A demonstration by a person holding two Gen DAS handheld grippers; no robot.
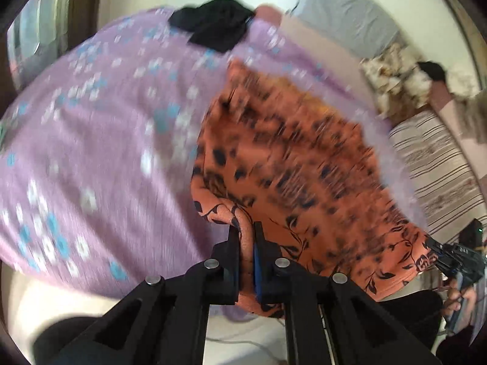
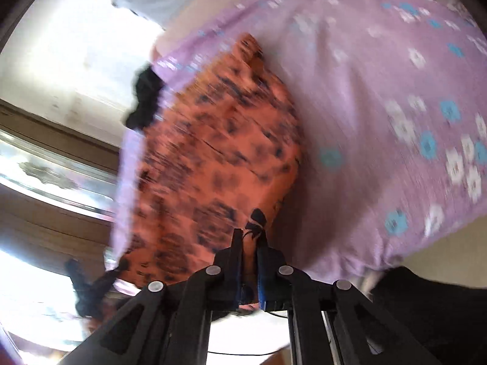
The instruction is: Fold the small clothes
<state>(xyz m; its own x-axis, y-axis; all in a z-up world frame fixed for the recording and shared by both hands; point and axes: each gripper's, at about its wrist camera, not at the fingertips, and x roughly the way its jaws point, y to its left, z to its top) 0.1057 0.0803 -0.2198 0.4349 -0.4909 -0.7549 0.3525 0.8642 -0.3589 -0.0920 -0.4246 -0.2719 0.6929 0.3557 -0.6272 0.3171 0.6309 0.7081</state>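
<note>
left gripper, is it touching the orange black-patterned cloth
Touching. The left wrist view shows the left gripper with its jaws shut on a fold of the orange black-patterned cloth, no gap visible.

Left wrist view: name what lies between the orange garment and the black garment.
Only lilac flowered sheet separates the orange garment from the black garment, shown in the left wrist view.

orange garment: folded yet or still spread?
Spread, not folded: the orange garment lies mostly open across the purple sheet, with the left tool and right tool pinching its near edge.
</note>
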